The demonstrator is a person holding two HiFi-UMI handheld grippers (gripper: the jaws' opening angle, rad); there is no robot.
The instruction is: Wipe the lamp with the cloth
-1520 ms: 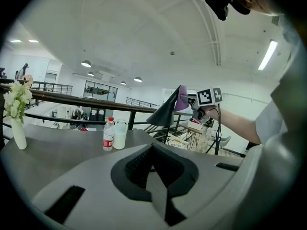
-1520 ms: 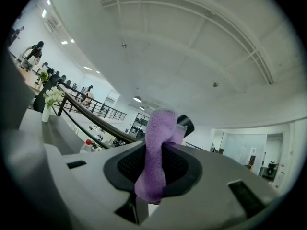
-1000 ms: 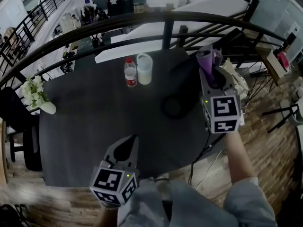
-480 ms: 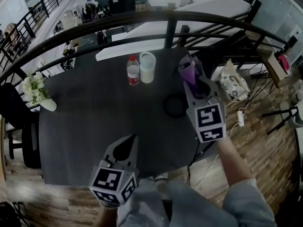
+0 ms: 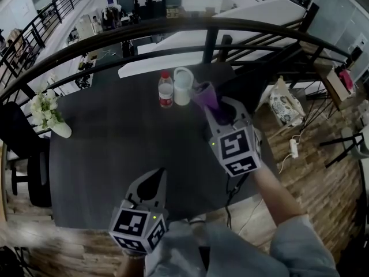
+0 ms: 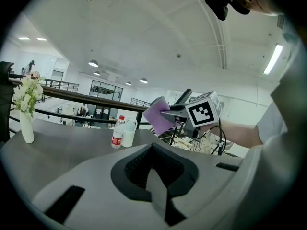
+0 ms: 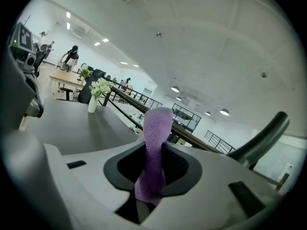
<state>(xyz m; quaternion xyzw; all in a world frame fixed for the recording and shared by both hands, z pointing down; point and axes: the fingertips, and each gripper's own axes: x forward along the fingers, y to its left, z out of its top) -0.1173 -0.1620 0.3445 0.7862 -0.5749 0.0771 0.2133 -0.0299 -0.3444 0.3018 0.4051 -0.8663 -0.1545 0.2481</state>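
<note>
My right gripper (image 5: 215, 106) is held over the right part of the dark table (image 5: 104, 149), shut on a purple cloth (image 5: 205, 94) that sticks up past its jaws. In the right gripper view the cloth (image 7: 156, 128) stands folded between the jaws, and the black lamp arm (image 7: 261, 135) slants up at the right. Most of the lamp is hidden under that gripper in the head view. My left gripper (image 5: 155, 176) hovers by the table's near edge, shut and empty. From its own view the cloth (image 6: 159, 114) and the right gripper show ahead.
A water bottle (image 5: 166, 90) and a white cup (image 5: 183, 85) stand together at the table's far side. A white vase of flowers (image 5: 47, 117) is at the left edge. A black railing (image 5: 173, 30) curves behind. A dark chair (image 5: 23, 154) sits left; a cable (image 5: 233, 203) hangs off the near right edge.
My right gripper has carried the cloth leftwards and inwards over the table, from beyond the right edge to over the lamp's base. The left gripper has stayed put.
</note>
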